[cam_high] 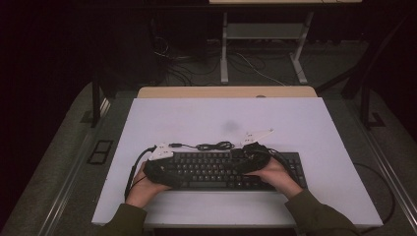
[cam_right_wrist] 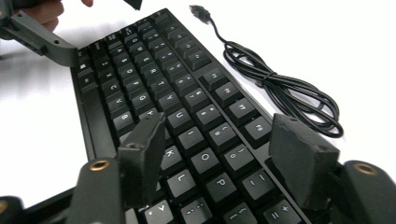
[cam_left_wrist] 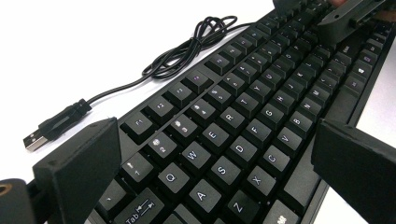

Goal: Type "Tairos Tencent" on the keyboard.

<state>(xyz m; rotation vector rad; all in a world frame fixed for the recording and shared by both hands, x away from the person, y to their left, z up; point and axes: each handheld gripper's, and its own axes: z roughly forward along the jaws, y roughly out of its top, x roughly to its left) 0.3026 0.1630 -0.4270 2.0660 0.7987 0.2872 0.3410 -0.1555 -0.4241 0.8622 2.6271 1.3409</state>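
Observation:
A black keyboard (cam_high: 211, 169) lies near the front of the white table top (cam_high: 295, 123), with its cable (cam_high: 216, 145) coiled just behind it and the USB plug (cam_left_wrist: 35, 139) lying loose. My left gripper (cam_high: 162, 169) hangs over the keyboard's left end. In the left gripper view it (cam_left_wrist: 215, 163) is open wide, and its jaws straddle the keyboard (cam_left_wrist: 243, 116) from the far edge to the near edge. My right gripper (cam_high: 251, 158) hovers over the right half of the letter keys. It (cam_right_wrist: 222, 161) is open too, with the keyboard (cam_right_wrist: 154, 84) under its jaws.
White table top stretches behind and to both sides of the keyboard. A wooden desk edge (cam_high: 226, 92) runs along the back. Beyond it, on the dark floor, stand the metal legs (cam_high: 224, 49) of another desk among loose cables. Both forearms come in from the front edge.

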